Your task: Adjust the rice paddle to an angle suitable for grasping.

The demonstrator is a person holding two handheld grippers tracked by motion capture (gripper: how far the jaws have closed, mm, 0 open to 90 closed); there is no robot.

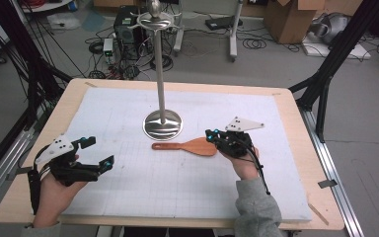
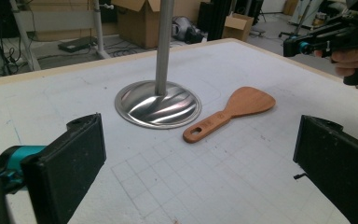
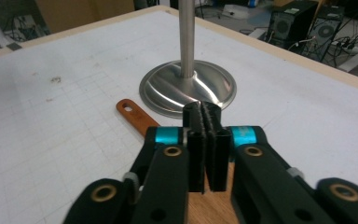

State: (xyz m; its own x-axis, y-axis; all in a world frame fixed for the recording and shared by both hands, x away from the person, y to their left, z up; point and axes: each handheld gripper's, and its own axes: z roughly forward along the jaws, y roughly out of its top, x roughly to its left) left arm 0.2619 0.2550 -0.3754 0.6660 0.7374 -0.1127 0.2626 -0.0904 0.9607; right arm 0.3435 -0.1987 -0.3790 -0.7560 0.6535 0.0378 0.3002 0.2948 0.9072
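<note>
A wooden spatula (image 1: 190, 146) lies flat on the white mat (image 1: 177, 187), its handle pointing left, just in front of the round steel base (image 1: 163, 124) of a tall stand. My right gripper (image 1: 210, 134) is shut with nothing between its pads and hovers over the spatula's blade end. In the right gripper view its closed tips (image 3: 207, 112) sit above the blade, with the handle (image 3: 133, 112) showing to the left. My left gripper (image 1: 100, 151) is open near the mat's left edge, aimed at the spatula (image 2: 233, 111) and the base (image 2: 157, 105).
The stand's pole (image 1: 160, 74) rises from the mat's middle to a ring of hooks (image 1: 155, 19). The wooden table rim (image 1: 296, 118) borders the mat. Cables, a computer tower (image 1: 126, 29) and cardboard boxes (image 1: 288, 17) lie on the floor beyond.
</note>
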